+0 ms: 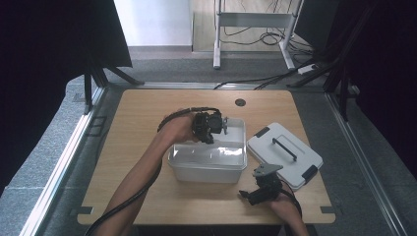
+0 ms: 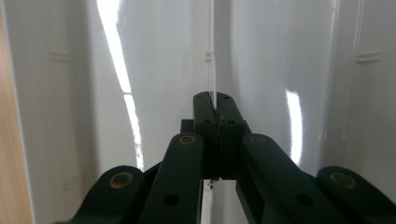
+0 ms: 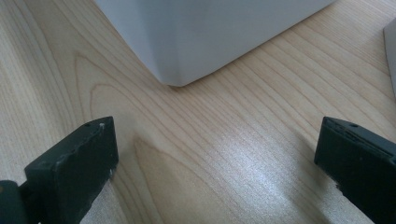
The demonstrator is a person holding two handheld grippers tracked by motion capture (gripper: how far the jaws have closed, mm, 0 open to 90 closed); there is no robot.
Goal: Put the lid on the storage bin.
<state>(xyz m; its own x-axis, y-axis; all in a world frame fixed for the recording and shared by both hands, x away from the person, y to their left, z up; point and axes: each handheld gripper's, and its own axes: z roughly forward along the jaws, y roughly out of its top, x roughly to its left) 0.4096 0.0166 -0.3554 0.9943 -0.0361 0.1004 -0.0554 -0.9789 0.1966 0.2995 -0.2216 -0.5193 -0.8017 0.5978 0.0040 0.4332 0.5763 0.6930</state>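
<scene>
The left gripper (image 2: 215, 109) has its fingers (image 2: 205, 116) pressed together with no gap, and whether a thin thing is pinched between them is too small to tell. A fine pale seam line runs up from their tips. They point into a white, translucent plastic box (image 1: 209, 167), close to its glossy inner wall (image 2: 154, 56). From the high view, the left gripper (image 1: 209, 127) sits over the box's far left part, with the person's left hand (image 1: 179, 129) behind it.

The right gripper (image 3: 217, 154) has its fingers (image 3: 74, 158) wide apart, holding nothing, low over the bare wooden bench (image 3: 224, 140), with a rounded lower corner of the box (image 3: 175, 77) just ahead. In the high view the right gripper (image 1: 263, 189) rests near the bench's front edge, just in front of the box's right corner.

The box stands open in the middle of the bench (image 1: 137, 147), rectangular, and looks empty. Its lid (image 1: 285, 155), white with a dark handle and dark clips, lies flat just beside the box on the right.

As a judgement: the lid is already off; work inside the box is in hand, and closing it remains.
</scene>
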